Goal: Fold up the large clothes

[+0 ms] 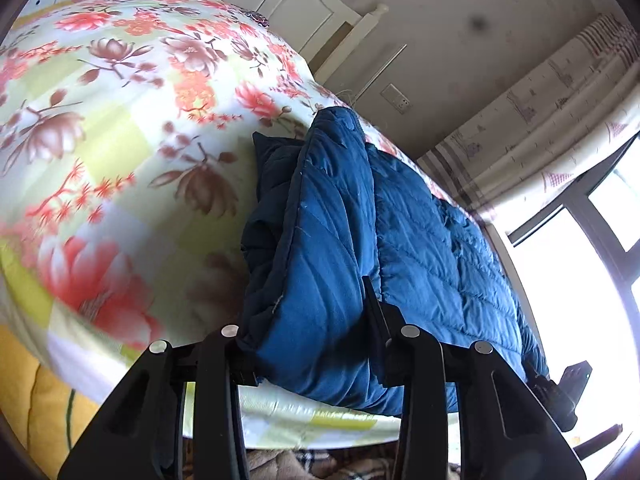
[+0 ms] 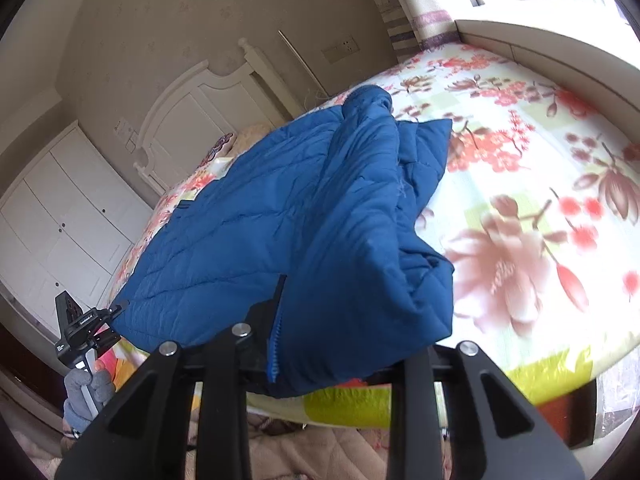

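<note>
A blue quilted down jacket [image 1: 420, 232] lies on the floral bed [image 1: 120, 140], partly folded over itself. My left gripper [image 1: 316, 344] is shut on the jacket's near edge, with a thick fold between its fingers. In the right wrist view the same jacket [image 2: 260, 220] spreads across the bed [image 2: 540, 200]. My right gripper [image 2: 320, 344] is shut on the jacket's near hem beside the zipper [image 2: 276, 344], and the cloth drapes over its right finger. The left gripper [image 2: 116, 308] shows at the jacket's left corner, held by a gloved hand [image 2: 86, 396].
A white headboard [image 2: 208, 116] and white wardrobe [image 2: 60, 208] stand at the back. A window [image 1: 580, 280] with a patterned curtain [image 1: 540, 128] is on one side. A plaid blanket [image 1: 300, 464] lies below the bed's near edge.
</note>
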Available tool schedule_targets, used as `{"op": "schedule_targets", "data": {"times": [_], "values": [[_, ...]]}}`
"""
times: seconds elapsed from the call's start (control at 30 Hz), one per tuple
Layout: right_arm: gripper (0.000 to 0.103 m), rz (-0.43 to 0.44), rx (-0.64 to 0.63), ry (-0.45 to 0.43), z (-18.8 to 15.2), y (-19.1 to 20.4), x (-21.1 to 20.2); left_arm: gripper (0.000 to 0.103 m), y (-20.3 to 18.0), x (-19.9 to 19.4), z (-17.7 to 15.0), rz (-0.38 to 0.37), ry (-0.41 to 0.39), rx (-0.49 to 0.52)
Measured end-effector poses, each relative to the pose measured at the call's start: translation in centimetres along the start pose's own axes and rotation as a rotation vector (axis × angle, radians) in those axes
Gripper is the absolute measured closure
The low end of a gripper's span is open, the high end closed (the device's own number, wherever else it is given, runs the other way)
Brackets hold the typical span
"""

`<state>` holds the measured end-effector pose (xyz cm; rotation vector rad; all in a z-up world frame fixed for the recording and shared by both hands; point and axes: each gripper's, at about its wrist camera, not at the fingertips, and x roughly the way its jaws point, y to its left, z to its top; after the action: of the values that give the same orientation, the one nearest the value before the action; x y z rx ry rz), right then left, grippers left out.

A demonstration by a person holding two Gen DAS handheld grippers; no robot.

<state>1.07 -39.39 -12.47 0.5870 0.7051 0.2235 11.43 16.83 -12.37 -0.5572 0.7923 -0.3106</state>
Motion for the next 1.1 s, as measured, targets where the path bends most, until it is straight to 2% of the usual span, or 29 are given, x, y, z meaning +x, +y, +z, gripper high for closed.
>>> {"op": "schedule_targets", "data": {"times": [0.03,0.07,0.1,0.13,0.17,0.2,0.27,0.33,0.4,0.43,0.47,0.53,0.6,0.67,0.7,0.77,0.87,0.9,0.97,1.1], "values": [[0.064,0.010,0.036,0.014,0.0,-0.6,0.0,0.065,0.0,0.0,-0.1,0.010,0.004,0.004],[0.054,0.000,0.063,0.024,0.0,-0.9,-0.3,0.053,0.1,-0.1,-0.1,0.028,0.007,0.000],[0.048,-0.021,0.074,0.017,0.2,-1.2,-0.6,0.036,0.4,-0.5,-0.1,0.052,0.003,-0.005],[0.041,-0.057,0.080,-0.015,0.4,-1.4,-1.2,0.026,0.4,-1.4,0.1,0.129,-0.038,-0.002],[0.038,-0.123,0.075,-0.074,0.6,-1.3,-2.2,0.011,0.5,-2.7,-0.1,0.206,-0.101,0.005],[0.037,-0.238,0.039,-0.163,1.1,-0.7,-3.5,0.011,0.3,-4.6,0.0,0.304,-0.216,0.012],[0.034,-0.370,-0.060,-0.285,2.2,1.3,-5.0,0.010,-0.7,-7.4,0.5,0.375,-0.348,0.023],[0.030,-0.390,-0.185,-0.327,3.9,4.7,-5.0,0.009,-2.8,-8.8,1.4,0.411,-0.425,0.076],[0.025,-0.381,-0.311,-0.327,5.4,8.3,-3.8,0.008,-7.0,-8.7,2.7,0.445,-0.466,0.216],[0.019,-0.381,-0.389,-0.318,5.9,10.5,-2.9,0.008,-9.1,-8.1,3.2,0.464,-0.473,0.288],[0.016,-0.359,-0.489,-0.319,6.5,13.2,-1.5,0.008,-12.2,-6.4,3.9,0.486,-0.463,0.402],[0.011,-0.331,-0.604,-0.313,7.7,16.5,1.2,0.006,-15.8,-3.5,5.0,0.484,-0.430,0.529],[0.011,-0.327,-0.666,-0.229,9.7,19.4,5.8,0.006,-19.2,1.2,6.7,0.476,-0.348,0.611],[0.012,-0.315,-0.665,-0.119,11.7,20.8,10.9,0.004,-21.0,6.8,8.6,0.455,-0.198,0.630],[0.013,-0.330,-0.667,-0.078,12.2,21.0,13.0,0.004,-21.3,9.5,9.4,0.470,-0.140,0.629],[0.024,-0.390,-0.704,0.025,12.9,20.4,18.0,0.004,-21.4,14.4,10.2,0.522,-0.044,0.642],[0.032,-0.445,-0.710,0.175,12.4,17.4,23.3,0.004,-20.1,20.2,10.3,0.587,0.062,0.640],[0.032,-0.431,-0.680,0.222,12.3,15.9,24.4,0.004,-19.7,21.2,10.0,0.587,0.084,0.638],[0.031,-0.344,-0.575,0.245,12.6,13.7,24.5,0.004,-18.3,23.8,9.1,0.585,0.154,0.629],[0.029,-0.300,-0.543,0.239,12.5,13.0,24.5,0.004,-16.9,24.0,8.9,0.530,0.129,0.571]]}}
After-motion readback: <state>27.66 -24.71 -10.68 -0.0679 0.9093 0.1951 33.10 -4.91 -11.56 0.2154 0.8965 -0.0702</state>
